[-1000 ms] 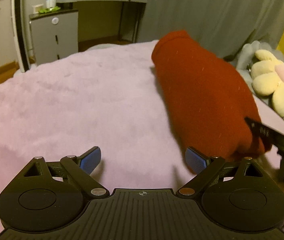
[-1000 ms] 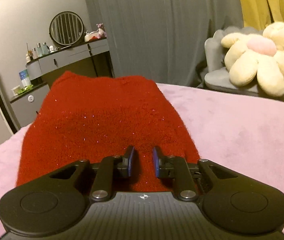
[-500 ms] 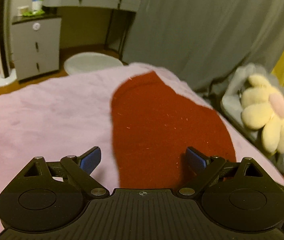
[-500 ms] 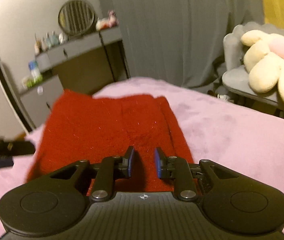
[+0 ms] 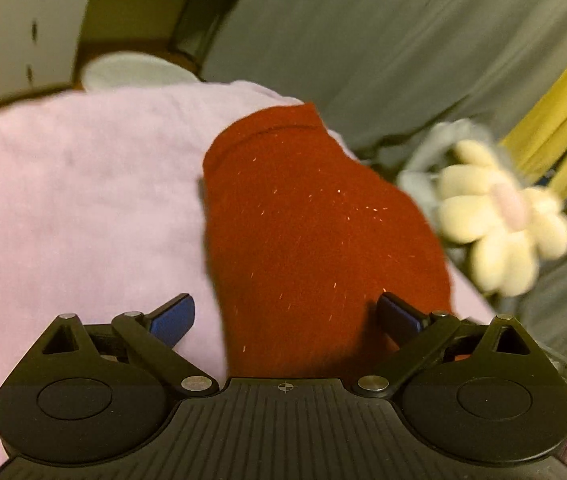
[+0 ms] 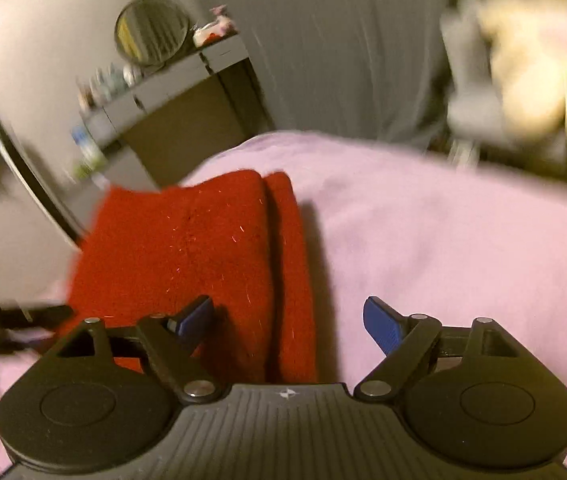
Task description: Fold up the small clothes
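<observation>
A red knitted garment (image 5: 307, 236) lies folded on the pink blanket (image 5: 75, 208). In the right wrist view the red garment (image 6: 187, 264) shows a folded layer with a narrower strip along its right edge. My left gripper (image 5: 285, 316) is open and empty, with the garment's near end between its blue fingertips (image 5: 173, 318). My right gripper (image 6: 287, 320) is open and empty, over the garment's right edge. The left gripper's body (image 6: 7, 316) shows at the left edge of the right wrist view.
A cream flower-shaped plush (image 5: 499, 216) sits on a grey chair at the right. A grey curtain (image 5: 383, 40) hangs behind the bed. A grey dresser (image 6: 171, 92) with a round mirror (image 6: 151, 28) and a drawer unit (image 5: 31, 36) stand beyond the bed's far edge.
My right gripper opened and let go of the red garment, which now lies folded. Both cameras moved back and tilted; the left gripper stayed open and shifted over the garment's near end.
</observation>
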A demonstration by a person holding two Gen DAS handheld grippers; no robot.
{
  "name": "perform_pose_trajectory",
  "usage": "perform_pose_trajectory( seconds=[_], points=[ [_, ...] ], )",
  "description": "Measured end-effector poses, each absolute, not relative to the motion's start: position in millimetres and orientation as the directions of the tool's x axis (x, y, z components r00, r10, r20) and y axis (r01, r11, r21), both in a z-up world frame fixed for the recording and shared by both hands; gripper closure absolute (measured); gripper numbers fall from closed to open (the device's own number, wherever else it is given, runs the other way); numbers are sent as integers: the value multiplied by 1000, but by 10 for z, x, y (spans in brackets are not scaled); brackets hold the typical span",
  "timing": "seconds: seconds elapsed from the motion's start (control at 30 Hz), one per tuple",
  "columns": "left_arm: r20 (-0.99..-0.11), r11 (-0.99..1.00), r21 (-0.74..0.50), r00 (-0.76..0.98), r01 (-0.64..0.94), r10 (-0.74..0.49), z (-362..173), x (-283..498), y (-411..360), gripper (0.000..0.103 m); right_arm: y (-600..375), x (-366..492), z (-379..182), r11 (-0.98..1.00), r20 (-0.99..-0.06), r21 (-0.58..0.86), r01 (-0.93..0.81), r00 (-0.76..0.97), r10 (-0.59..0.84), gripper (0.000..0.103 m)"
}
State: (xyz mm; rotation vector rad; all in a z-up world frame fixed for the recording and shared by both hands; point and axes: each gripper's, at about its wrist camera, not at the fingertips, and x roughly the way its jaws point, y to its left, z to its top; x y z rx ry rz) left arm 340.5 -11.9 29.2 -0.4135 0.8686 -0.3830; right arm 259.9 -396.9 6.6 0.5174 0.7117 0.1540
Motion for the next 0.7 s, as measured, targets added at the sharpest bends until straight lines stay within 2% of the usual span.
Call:
perform_pose_trajectory(
  seconds=[0.07, 0.13, 0.33, 0.4, 0.53, 0.7],
  points=[
    [-636, 817, -560, 562, 135, -528, 180, 3406, -56, 2, -4172, 2595, -191, 734, -547, 676, 69, 714, 437, 20],
    [-607, 765, -632, 536, 121, -587, 52, 3431, -51, 2, -4181, 2638, -354, 651, -512, 754, 83, 695, 504, 20],
    [-557, 686, -723, 516, 85, -651, -206, 3631, -87, 4, -4086, 2800, -527, 565, -456, 823, 63, 667, 589, 18],
    [-553, 685, -725, 526, 79, -646, -261, 3686, -125, 9, -4044, 2900, -574, 555, -447, 830, 48, 653, 611, 20],
    [-524, 660, -747, 542, 78, -657, -267, 3696, -98, 24, -3943, 2931, -598, 536, -431, 843, 35, 639, 637, 39],
    [-492, 646, -755, 557, 109, -669, -72, 3582, 17, 36, -3783, 2856, -471, 474, -366, 881, -7, 625, 689, 43]
  ],
)
